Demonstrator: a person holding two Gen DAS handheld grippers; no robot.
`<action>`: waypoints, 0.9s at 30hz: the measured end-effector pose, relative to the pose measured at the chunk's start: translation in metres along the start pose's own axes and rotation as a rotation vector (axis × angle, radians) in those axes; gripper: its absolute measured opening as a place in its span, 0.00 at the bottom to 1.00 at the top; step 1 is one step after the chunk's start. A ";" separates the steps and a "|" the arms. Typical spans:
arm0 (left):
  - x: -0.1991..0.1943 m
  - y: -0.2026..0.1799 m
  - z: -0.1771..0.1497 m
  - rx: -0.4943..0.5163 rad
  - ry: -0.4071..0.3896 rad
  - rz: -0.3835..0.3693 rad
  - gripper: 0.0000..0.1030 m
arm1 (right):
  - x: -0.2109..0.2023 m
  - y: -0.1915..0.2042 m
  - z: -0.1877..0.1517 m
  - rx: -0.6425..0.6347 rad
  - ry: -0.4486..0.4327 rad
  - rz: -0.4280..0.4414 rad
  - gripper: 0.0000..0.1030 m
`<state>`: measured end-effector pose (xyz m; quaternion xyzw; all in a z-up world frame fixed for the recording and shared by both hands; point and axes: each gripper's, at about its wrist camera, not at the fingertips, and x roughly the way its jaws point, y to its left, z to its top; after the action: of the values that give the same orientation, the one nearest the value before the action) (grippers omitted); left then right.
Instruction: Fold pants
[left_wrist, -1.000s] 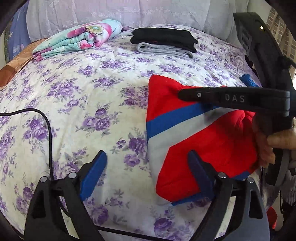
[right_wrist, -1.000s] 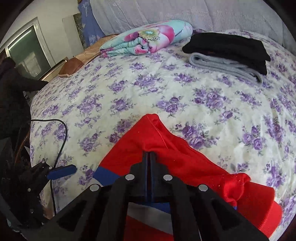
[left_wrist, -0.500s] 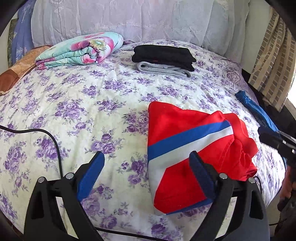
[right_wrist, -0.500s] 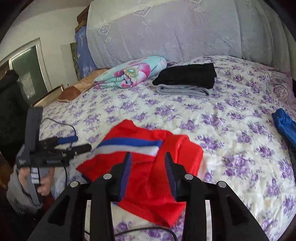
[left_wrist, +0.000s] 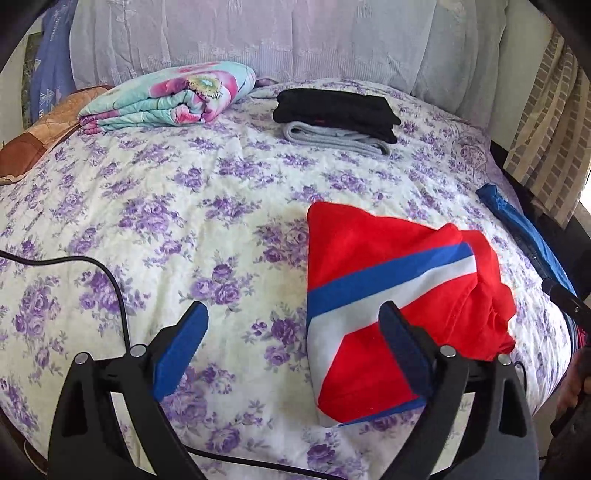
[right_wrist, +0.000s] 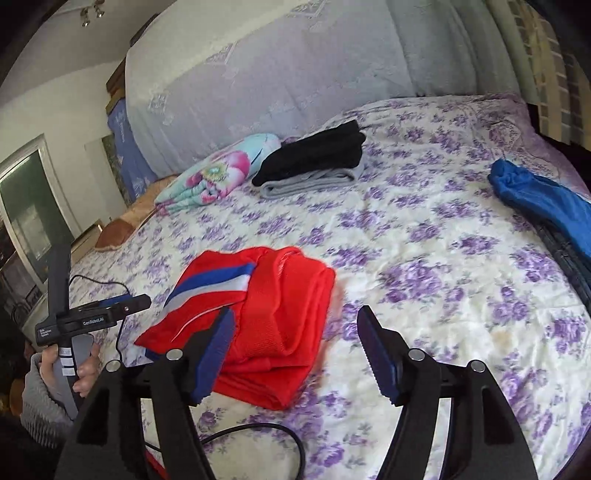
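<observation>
The red pants (left_wrist: 391, 295) with a blue and white stripe lie folded in a bundle on the flowered bedspread (left_wrist: 166, 206). They also show in the right wrist view (right_wrist: 258, 314). My left gripper (left_wrist: 295, 339) is open and empty, held above the bed's near edge with its right finger over the pants. My right gripper (right_wrist: 295, 350) is open and empty, just in front of the pants' waistband side. The left gripper also shows in the right wrist view (right_wrist: 122, 306), held in a hand at the left.
A stack of folded black and grey clothes (left_wrist: 336, 118) and a rolled floral blanket (left_wrist: 170, 96) lie at the far side. A blue garment (right_wrist: 543, 199) lies at the bed's right edge. Black cables (left_wrist: 92, 266) cross the near bedspread.
My right gripper let go of the red pants, opened wide and drew back from them. The left gripper stayed open and rose slightly.
</observation>
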<state>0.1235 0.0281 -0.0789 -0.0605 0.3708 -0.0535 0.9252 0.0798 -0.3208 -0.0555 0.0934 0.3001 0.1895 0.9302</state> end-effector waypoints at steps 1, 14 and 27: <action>0.000 -0.003 0.003 0.009 -0.005 0.010 0.89 | -0.002 -0.007 0.001 0.023 -0.005 0.001 0.71; 0.025 -0.030 -0.008 0.068 0.063 0.014 0.89 | 0.051 -0.040 -0.013 0.308 0.141 0.146 0.74; 0.035 -0.030 -0.012 0.046 0.064 0.023 0.96 | 0.073 -0.038 -0.012 0.291 0.213 0.142 0.76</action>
<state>0.1391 -0.0073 -0.1070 -0.0333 0.3997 -0.0533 0.9145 0.1385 -0.3246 -0.1142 0.2270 0.4139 0.2180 0.8542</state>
